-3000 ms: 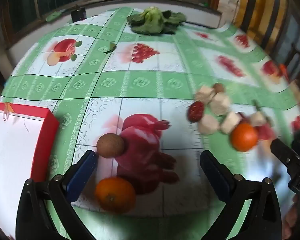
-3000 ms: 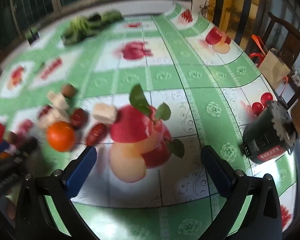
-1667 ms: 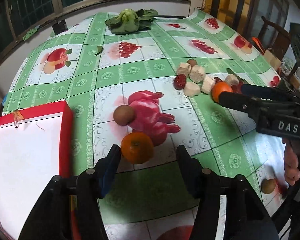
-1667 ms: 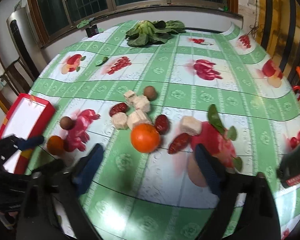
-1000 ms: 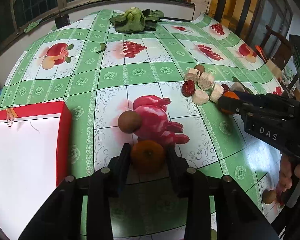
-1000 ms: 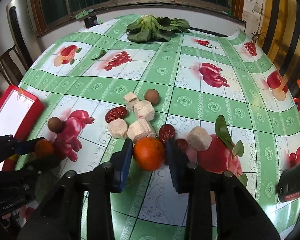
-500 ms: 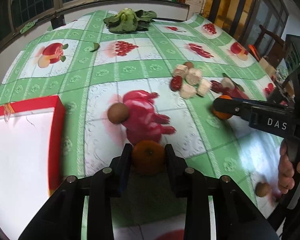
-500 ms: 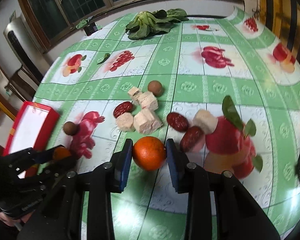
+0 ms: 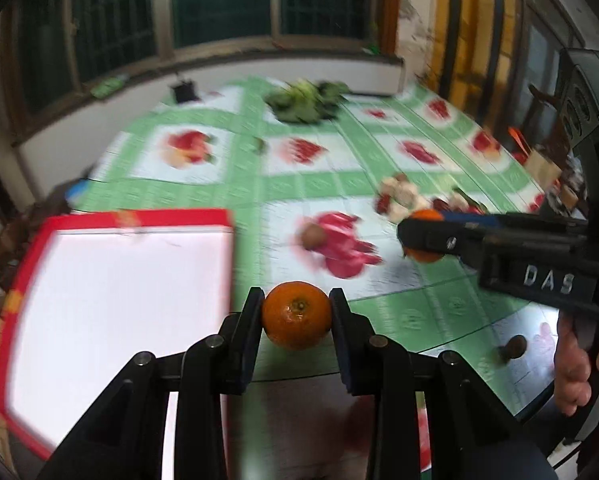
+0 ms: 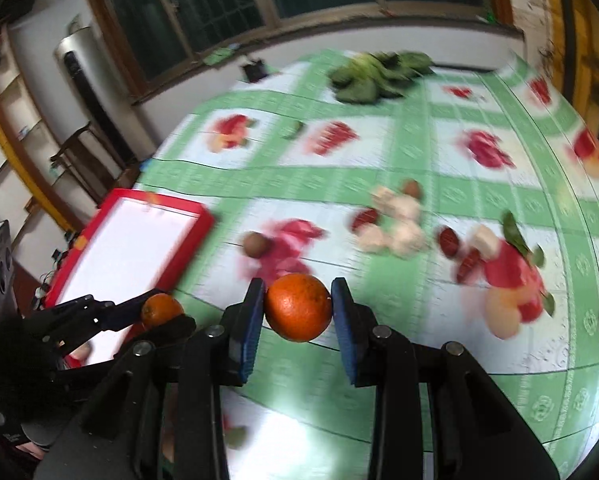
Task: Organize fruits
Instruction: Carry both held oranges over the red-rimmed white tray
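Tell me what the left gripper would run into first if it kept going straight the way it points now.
Likely the bare tablecloth just beyond the orange clamped in the left gripper. The brown round fruit lies farther along that line. The red tray sits off to the left of that path. Blur leaves depth uncertain.

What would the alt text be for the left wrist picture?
The left gripper clamps an orange above a green fruit-print tablecloth, a red-rimmed white tray to its left. At right, the right gripper holds another orange.
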The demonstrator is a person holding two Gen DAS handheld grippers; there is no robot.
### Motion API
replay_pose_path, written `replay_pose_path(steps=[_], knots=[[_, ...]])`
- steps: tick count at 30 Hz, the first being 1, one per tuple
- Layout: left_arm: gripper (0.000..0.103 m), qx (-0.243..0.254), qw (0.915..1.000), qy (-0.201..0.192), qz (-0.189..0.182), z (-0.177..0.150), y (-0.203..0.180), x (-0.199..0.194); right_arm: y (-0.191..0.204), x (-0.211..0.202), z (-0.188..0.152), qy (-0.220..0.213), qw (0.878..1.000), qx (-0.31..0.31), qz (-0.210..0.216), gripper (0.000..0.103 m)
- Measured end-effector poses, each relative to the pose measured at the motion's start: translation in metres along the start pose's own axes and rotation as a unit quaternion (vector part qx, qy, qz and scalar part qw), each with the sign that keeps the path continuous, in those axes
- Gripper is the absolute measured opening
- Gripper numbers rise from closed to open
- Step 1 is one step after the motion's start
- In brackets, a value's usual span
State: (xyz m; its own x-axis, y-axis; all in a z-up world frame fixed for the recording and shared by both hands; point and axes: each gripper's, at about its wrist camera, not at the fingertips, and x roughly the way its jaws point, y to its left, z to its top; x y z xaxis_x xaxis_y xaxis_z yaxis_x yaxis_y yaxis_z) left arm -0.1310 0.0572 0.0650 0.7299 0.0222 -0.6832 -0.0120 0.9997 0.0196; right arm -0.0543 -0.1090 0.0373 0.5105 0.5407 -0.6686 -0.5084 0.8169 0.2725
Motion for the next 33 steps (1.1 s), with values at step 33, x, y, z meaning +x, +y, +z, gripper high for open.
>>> replay_pose_path(steps=[33], knots=[[0.035, -0.141, 0.9846, 0.054, 0.089, -0.064, 0.179, -0.021, 0.170, 0.088, -0.036, 0.102, 0.984, -0.084, 0.116, 0.036]])
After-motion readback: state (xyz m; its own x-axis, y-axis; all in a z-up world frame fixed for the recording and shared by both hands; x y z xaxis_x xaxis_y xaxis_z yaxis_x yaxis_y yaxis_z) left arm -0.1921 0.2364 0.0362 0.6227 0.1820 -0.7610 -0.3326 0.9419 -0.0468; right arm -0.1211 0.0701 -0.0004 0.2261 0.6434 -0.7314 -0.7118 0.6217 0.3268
